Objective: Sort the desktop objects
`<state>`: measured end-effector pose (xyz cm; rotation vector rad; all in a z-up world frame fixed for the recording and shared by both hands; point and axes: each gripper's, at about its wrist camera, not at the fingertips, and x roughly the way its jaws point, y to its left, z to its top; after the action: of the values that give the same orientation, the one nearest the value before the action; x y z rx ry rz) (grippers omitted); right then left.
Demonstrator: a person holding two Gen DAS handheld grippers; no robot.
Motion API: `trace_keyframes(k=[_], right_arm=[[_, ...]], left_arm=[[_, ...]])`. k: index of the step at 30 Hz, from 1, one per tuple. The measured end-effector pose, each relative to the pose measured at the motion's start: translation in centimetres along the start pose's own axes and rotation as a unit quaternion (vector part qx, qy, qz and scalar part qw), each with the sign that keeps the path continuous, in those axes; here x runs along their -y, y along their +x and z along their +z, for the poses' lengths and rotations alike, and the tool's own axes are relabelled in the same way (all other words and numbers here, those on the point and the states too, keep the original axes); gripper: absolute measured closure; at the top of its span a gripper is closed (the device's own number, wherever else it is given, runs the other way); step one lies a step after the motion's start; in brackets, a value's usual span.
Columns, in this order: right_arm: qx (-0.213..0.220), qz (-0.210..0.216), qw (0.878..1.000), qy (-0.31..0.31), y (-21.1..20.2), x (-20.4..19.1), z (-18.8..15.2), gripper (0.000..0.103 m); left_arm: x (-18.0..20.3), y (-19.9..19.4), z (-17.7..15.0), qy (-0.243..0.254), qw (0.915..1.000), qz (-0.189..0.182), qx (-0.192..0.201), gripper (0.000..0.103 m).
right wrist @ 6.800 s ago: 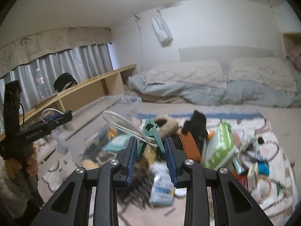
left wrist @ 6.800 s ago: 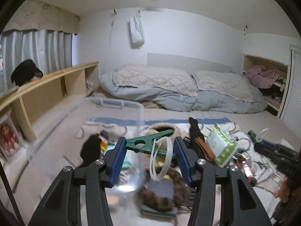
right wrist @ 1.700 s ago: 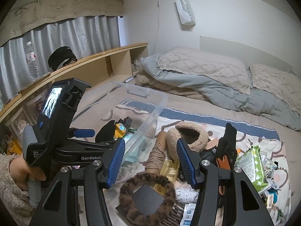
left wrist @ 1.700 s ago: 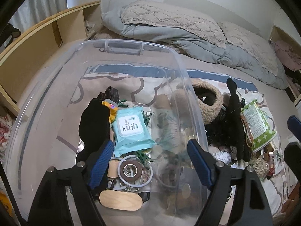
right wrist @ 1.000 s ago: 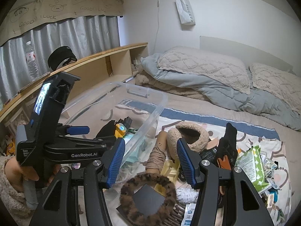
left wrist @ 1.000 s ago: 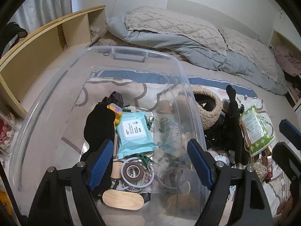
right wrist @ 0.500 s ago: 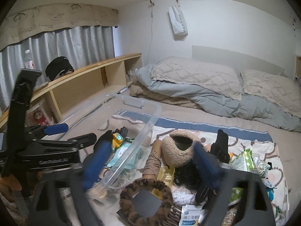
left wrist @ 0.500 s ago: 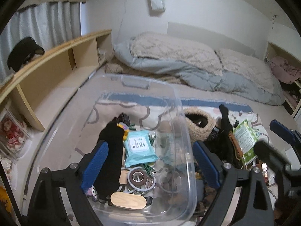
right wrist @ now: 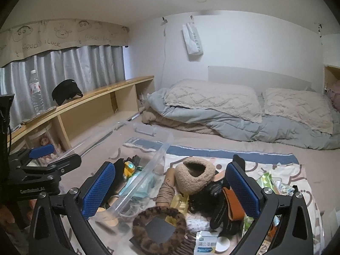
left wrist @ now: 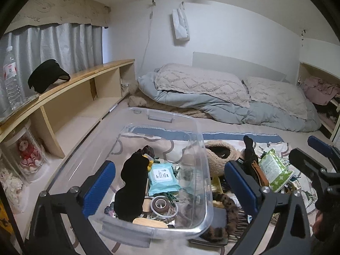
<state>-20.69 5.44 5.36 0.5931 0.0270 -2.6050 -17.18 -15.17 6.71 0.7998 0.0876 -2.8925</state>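
A clear plastic bin [left wrist: 197, 140] stands on the patterned mat. Inside lie a black eye mask [left wrist: 131, 187], a teal wipes pack [left wrist: 162, 177] and a tape roll [left wrist: 160, 204]. My left gripper [left wrist: 167, 170] hovers above the bin's near end, its jaws opening with nothing gripped between them. My right gripper [right wrist: 171, 167] is open over the loose pile beside the bin [right wrist: 148, 170]: a beige fleece hat [right wrist: 193, 176], a leopard scrunchie [right wrist: 159, 229], a black glove [right wrist: 221, 212]. A green packet [left wrist: 272, 170] lies further right.
A bed with a grey duvet [left wrist: 233, 106] fills the back. Along the left runs a wooden shelf [left wrist: 85, 78] bearing a water bottle [left wrist: 10, 78] and a black cap [left wrist: 46, 78]. A doll in a clear jar [left wrist: 27, 155] stands under it.
Both grippers have drawn back and risen from the bin and the pile, and the views have tilted up. Both pairs of jaws stand wider apart than before.
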Motion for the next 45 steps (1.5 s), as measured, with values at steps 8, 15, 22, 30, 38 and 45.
trace_keyframes(k=[8, 15, 22, 30, 38, 45], right_arm=[[0.007, -0.014, 1.000, -0.015, -2.3, 0.6, -1.2, 0.000], [-0.002, -0.003, 1.000, -0.005, -3.4, 1.1, -2.4, 0.000], [-0.004, 0.002, 1.000, -0.006, -4.3, 0.9, -3.2, 0.000], [-0.013, 0.008, 1.000, -0.014, -4.7, 0.5, -4.0, 0.000], [-0.016, 0.010, 1.000, -0.020, -5.3, 0.2, -4.6, 0.000], [-0.022, 0.012, 0.999, -0.027, -5.6, -0.1, -5.2, 0.000]], left_arm=[[0.8, -2.3, -1.3, 0.016, 0.9997, 0.002, 0.016, 0.000], [0.8, -3.8, -2.7, 0.017, 0.9996, -0.014, 0.017, 0.000], [0.7, -5.1, -3.8, 0.008, 0.9994, -0.027, 0.018, 0.000], [0.8, -6.3, -5.2, 0.015, 0.9992, -0.029, 0.023, 0.000], [0.8, -6.5, -6.4, 0.015, 0.9990, -0.042, 0.009, 0.000], [0.7, -6.9, -6.7, 0.012, 0.9988, -0.046, 0.011, 0.000]])
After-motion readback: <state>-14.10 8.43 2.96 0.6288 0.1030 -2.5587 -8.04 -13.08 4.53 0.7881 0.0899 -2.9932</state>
